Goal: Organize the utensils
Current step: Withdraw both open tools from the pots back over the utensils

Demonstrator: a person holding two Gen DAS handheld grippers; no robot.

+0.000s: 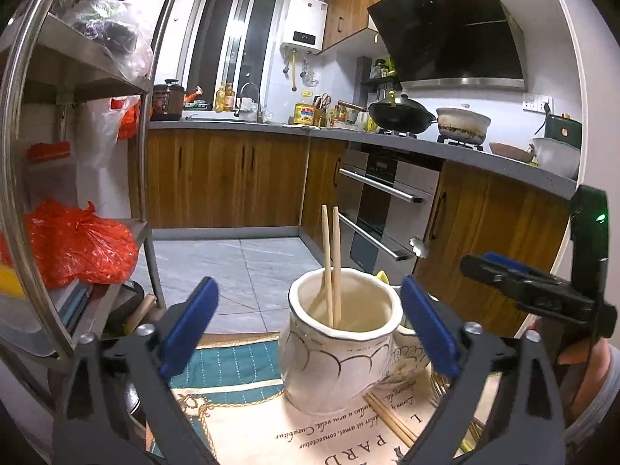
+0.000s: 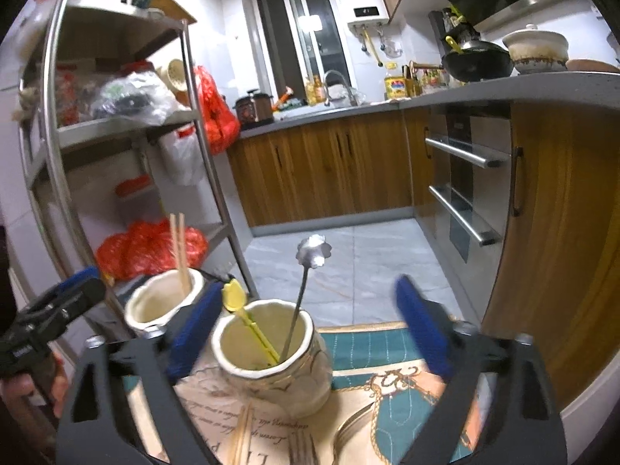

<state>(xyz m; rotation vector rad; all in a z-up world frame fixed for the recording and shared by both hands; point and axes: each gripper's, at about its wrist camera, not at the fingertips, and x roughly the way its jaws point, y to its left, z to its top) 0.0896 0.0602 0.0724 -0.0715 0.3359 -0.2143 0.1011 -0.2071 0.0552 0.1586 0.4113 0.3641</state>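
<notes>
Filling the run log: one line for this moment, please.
left gripper: open, empty | right gripper: open, empty | left jar: chopsticks | right jar: spoon, yellow pick | cloth: loose chopsticks, fork

Two jars stand side by side on the table (image 2: 391, 383). In the right wrist view, the nearer jar (image 2: 271, 360) sits at lower centre and holds a spoon (image 2: 306, 275) and a pick (image 2: 248, 316); the second jar (image 2: 162, 304) stands to its left and further back, holding a pair of chopsticks (image 2: 180, 255). Loose chopsticks (image 2: 242, 436) and a fork (image 2: 300, 447) lie on the table in front of the nearer jar — at the bottom edge of the frame. A shelf rack (image 2: 116, 124) occupies the left of the frame.
</notes>
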